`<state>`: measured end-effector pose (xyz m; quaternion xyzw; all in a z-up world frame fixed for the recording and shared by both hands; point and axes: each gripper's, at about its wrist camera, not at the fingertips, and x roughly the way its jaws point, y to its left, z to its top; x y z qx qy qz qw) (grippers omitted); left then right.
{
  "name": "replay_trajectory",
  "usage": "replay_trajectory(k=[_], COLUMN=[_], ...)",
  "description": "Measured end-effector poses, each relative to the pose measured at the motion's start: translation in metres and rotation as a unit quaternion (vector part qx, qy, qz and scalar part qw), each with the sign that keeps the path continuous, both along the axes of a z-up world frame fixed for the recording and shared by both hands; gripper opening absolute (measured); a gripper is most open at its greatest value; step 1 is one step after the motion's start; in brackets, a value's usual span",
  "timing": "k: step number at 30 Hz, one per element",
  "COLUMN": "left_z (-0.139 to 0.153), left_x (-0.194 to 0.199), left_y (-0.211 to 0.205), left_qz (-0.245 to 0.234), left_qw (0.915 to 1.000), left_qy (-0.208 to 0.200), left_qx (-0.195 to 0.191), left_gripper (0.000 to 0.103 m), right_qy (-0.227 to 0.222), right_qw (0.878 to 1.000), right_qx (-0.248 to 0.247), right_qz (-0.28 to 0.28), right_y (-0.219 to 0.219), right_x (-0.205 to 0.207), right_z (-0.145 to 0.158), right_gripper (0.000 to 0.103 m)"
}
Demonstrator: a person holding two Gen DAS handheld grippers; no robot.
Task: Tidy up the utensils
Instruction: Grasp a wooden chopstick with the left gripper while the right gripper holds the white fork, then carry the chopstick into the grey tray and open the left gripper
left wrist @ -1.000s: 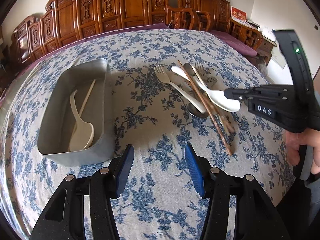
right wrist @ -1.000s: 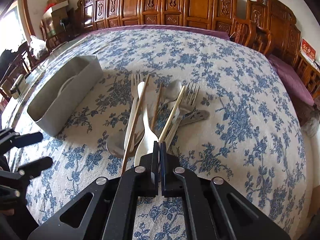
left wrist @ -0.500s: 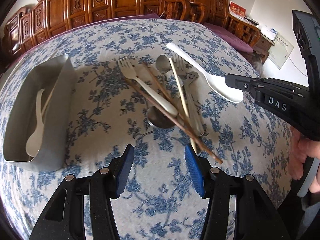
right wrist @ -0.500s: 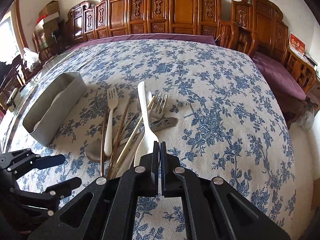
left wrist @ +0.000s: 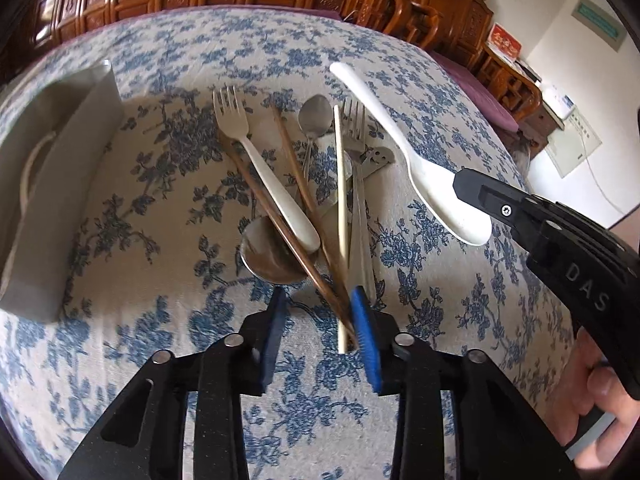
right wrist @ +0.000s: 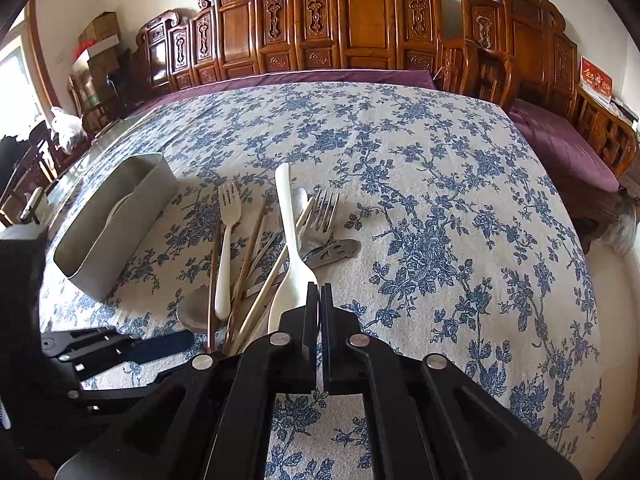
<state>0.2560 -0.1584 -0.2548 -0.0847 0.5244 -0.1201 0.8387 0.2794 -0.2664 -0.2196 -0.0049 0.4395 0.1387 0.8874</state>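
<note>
The left gripper (left wrist: pixel 320 324) has dropped from beside the grey bin (left wrist: pixel 60 184) onto the near ends of the chopsticks (left wrist: pixel 304 240), jaws closing around them; the right gripper (right wrist: pixel 320 308) stays clamped on the white spoon (left wrist: pixel 420 164), lifted right of the pile; both likely head binwards.

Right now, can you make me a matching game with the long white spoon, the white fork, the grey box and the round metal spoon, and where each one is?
Things:
1. long white plastic spoon
2. white plastic fork
3. grey metal box
4. round metal spoon

Places:
A. under the brown chopsticks
B. lying in the utensil pile
C. off to the pile's side
D. pinched by the right gripper

Pairs: 1-D, 2-B, 3-C, 4-A
</note>
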Motion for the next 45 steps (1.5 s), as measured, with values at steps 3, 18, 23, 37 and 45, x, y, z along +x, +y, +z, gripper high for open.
replay_trajectory(k=[3,18,23,37,45], left_z=[-0.001,0.006,0.010,0.045,0.062], left_x=[0.000,-0.010,-0.011,-0.018,-0.016], left_y=[-0.002,0.011,0.016,0.064,0.097], left_qz=[0.005,0.018,0.014,0.023,0.030], left_qw=[1.0000,0.9997,0.9998,0.9979,0.9960], left_qy=[0.001,-0.002,-0.011,-0.056,-0.072], left_qx=[-0.002,-0.014,-0.003,0.022,0.044], left_gripper=[0.026,0.005,0.004,0.004,0.004], right_qy=[-0.001,-0.005,-0.005,-0.019,-0.027], right_qw=[1.000,1.000,1.000,0.999,0.998], right_qx=[0.003,0.002,-0.006,-0.023,-0.036], right_qz=[0.000,0.006,0.009,0.023,0.041], right_y=[0.000,0.005,0.010,0.032,0.051], right_x=[0.000,-0.001,-0.002,-0.008,-0.015], right_z=[0.001,0.004,0.003,0.007,0.009], right_gripper=[0.002,0.002,0.002,0.002,0.002])
